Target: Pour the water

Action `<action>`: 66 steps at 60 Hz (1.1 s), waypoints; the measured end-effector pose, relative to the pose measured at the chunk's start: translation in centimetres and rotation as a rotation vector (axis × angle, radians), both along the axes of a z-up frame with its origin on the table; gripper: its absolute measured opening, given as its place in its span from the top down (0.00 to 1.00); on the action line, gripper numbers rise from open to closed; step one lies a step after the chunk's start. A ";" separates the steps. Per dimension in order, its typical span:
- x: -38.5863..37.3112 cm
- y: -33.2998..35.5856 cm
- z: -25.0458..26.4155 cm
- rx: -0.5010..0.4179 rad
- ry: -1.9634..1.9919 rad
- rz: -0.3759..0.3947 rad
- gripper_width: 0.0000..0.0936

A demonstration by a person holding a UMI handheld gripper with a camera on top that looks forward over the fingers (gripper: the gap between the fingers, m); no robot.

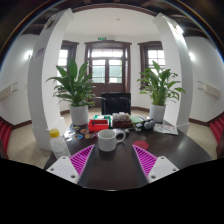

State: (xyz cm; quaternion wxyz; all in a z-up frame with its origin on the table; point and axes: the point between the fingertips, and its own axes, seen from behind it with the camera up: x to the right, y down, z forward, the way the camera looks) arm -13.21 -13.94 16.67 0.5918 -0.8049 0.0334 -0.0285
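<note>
I saw the gripper (pixel 112 161) spread wide, pinching nothing. White mug (pixel 108 139) sat on the dark table (pixel 180 148), just ahead of the fingers. Clutter behind it was too small to identify.

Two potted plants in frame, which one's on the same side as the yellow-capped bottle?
The left plant, in the white pot, stands beyond the bottle. The other plant is past the white mug, across the table.

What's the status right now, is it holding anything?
Gripper open, holding nothing. White mug stands on the dark table just ahead, between the fingers. Path to it unobstructed; red box sits beyond it.
</note>
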 end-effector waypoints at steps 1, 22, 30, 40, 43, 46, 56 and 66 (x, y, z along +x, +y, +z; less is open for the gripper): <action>-0.1 -0.1 -0.2 -0.003 -0.001 0.001 0.22; -16.1 0.1 -8.1 -0.024 0.082 0.181 0.21; -19.4 2.6 -8.6 0.008 0.078 0.224 0.21; -20.4 6.6 -8.7 0.032 0.052 0.210 0.21; -20.7 7.7 -8.6 0.041 0.056 0.208 0.21; -21.0 8.8 -8.6 0.044 0.069 0.208 0.21; -21.1 11.6 -8.7 0.047 0.066 0.201 0.22; -20.9 13.1 -8.8 0.073 0.039 0.202 0.42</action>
